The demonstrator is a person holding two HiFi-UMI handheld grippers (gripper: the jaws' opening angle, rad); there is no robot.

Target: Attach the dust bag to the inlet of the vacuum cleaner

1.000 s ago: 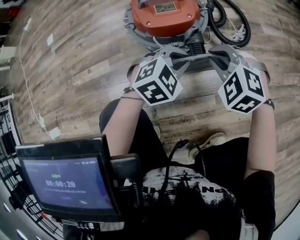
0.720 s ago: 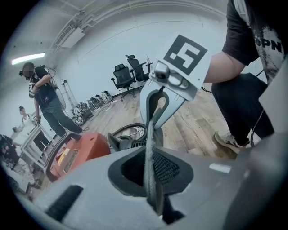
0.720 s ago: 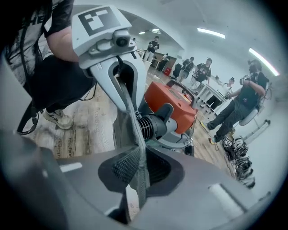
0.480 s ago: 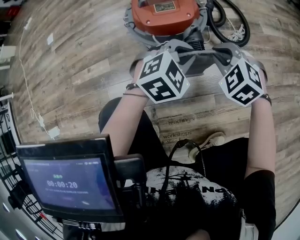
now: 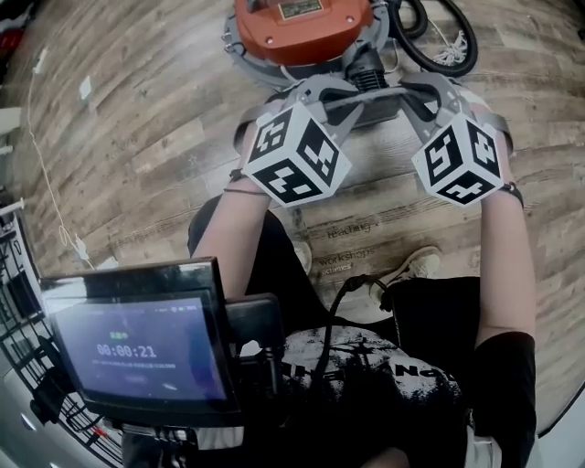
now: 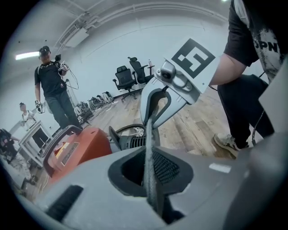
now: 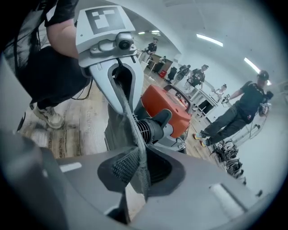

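In the head view the orange vacuum cleaner (image 5: pixel 302 23) stands on the wood floor, its black ribbed inlet (image 5: pixel 366 69) facing me. A grey dust bag (image 5: pixel 379 102) hangs stretched between both grippers just in front of the inlet. My left gripper (image 5: pixel 324 91) is shut on the bag's left edge, which shows as a fabric strip (image 6: pixel 150 152) between its jaws. My right gripper (image 5: pixel 430 91) grips the other edge (image 7: pixel 137 164); its jaws have just been opening slightly, with the fabric still pinched between them. The inlet (image 7: pixel 150 128) lies right behind the bag (image 7: pixel 118 130).
A black hose (image 5: pixel 439 46) coils to the right of the vacuum. My shoe (image 5: pixel 411 267) and a screen (image 5: pixel 137 352) sit near my body. A white cord (image 5: pixel 50 174) trails along the floor at left. People (image 6: pixel 54 85) (image 7: pixel 245 108) and office chairs (image 6: pixel 130 74) stand farther off.
The right gripper has rolled a little, so its marker cube shows turned. Both grippers stay close in front of the vacuum with the bag held between them.
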